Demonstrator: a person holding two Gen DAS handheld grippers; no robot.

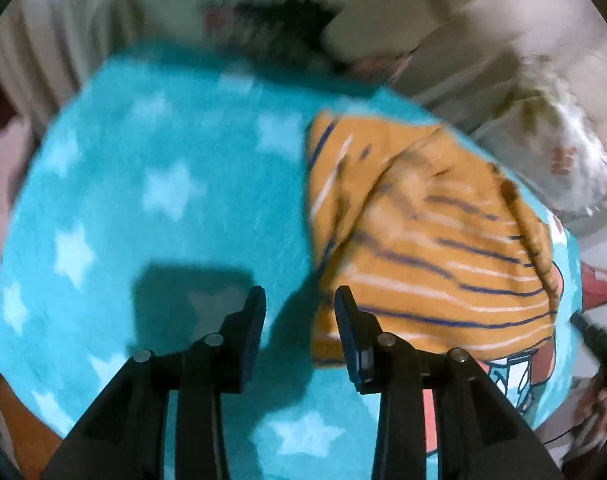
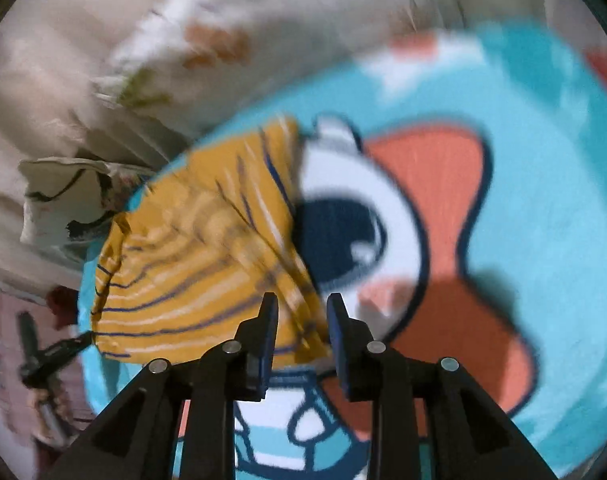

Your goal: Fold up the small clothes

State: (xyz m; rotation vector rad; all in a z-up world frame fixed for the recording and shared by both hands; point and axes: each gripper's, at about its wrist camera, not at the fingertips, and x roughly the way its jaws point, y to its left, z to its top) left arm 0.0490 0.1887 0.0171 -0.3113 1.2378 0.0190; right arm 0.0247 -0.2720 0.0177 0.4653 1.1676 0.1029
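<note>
A small orange garment (image 1: 423, 240) with blue and white stripes lies crumpled on a turquoise blanket (image 1: 163, 200) with pale stars. My left gripper (image 1: 299, 300) is open and empty, just left of the garment's near edge. In the right wrist view the same garment (image 2: 191, 264) lies left of centre on the blanket's cartoon print (image 2: 383, 220). My right gripper (image 2: 302, 308) is open and empty, its fingers above the garment's right near corner. Both views are blurred by motion.
White and cream bedding (image 2: 183, 20) is heaped beyond the blanket. A pale printed cloth (image 2: 75, 200) lies at the blanket's far left edge. The other gripper (image 2: 47, 352) shows dark at the left. The blanket's edge drops off at the left (image 1: 23, 380).
</note>
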